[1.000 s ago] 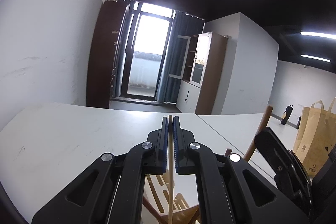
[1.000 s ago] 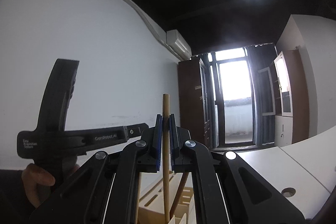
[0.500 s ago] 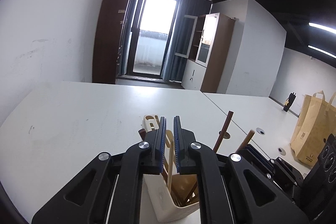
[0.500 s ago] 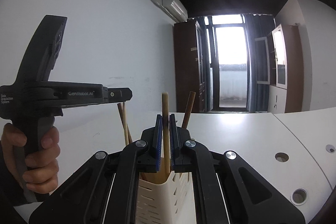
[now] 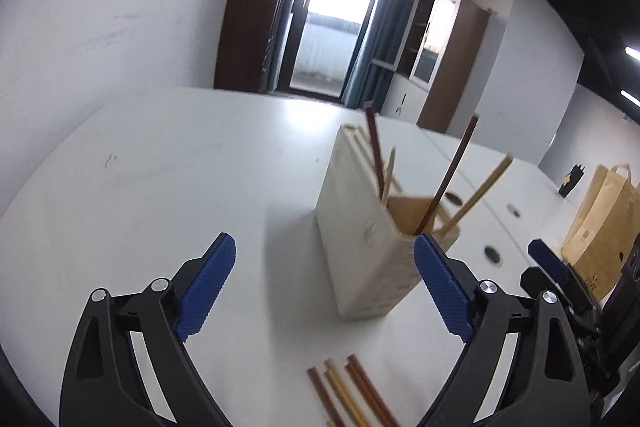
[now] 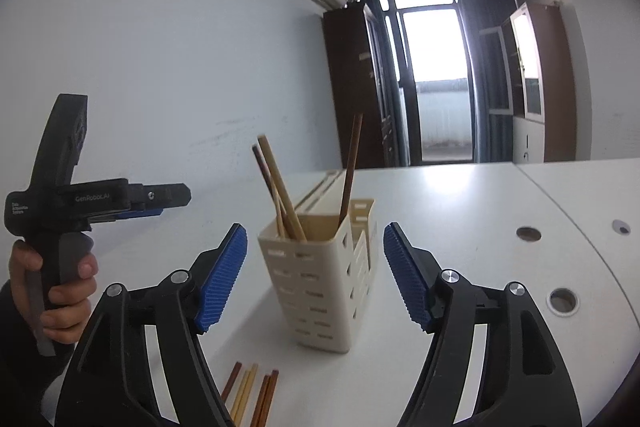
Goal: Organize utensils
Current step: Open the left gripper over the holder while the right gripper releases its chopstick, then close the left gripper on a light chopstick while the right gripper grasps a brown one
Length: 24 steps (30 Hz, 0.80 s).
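Observation:
A cream slotted utensil holder [image 5: 360,239] [image 6: 324,279] stands on the white table with several wooden chopsticks [image 5: 448,183] [image 6: 280,187] leaning in it. More chopsticks [image 5: 352,395] [image 6: 252,393] lie flat on the table in front of it. My left gripper [image 5: 324,283] is open and empty, just short of the holder; it also shows in the right wrist view [image 6: 132,203], at the left. My right gripper [image 6: 316,275] is open and empty, its fingers either side of the holder; it shows at the right in the left wrist view [image 5: 552,267].
The white table [image 5: 160,187] [image 6: 480,211] has round cable holes [image 6: 562,301] on the right. A brown paper bag [image 5: 604,227] stands at the far right. A white wall is on the left, a door and cabinets behind.
Both grippers were shut on a chopstick above the holder. Now both are open, the chopsticks stand in the holder, and both grippers have pulled back and tilted down.

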Each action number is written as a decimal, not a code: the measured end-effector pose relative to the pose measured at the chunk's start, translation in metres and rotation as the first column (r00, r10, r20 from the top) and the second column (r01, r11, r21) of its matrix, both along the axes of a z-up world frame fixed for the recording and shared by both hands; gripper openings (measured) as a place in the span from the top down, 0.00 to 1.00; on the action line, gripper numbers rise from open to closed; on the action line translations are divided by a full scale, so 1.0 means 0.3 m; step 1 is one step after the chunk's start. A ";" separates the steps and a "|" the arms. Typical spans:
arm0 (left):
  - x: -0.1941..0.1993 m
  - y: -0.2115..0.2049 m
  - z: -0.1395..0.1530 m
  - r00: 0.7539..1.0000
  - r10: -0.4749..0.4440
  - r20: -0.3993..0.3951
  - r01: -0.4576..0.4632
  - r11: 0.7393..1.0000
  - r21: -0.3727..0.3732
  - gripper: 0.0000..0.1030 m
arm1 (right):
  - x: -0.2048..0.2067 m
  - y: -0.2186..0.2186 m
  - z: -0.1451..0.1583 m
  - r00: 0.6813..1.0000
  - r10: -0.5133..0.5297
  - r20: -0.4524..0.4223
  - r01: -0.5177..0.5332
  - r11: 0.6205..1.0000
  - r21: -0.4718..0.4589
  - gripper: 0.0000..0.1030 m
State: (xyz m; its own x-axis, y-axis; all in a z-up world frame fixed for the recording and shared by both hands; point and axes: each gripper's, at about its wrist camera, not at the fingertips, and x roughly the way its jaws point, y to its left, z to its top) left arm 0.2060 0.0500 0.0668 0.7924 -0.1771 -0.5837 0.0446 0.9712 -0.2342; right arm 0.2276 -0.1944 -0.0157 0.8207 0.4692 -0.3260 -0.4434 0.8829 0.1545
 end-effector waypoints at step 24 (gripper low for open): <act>-0.196 -0.117 -0.497 0.917 -0.088 -0.390 0.154 0.978 0.143 0.27 | 0.058 0.284 -0.403 0.903 0.136 -0.409 -0.245 0.942 -0.230 0.75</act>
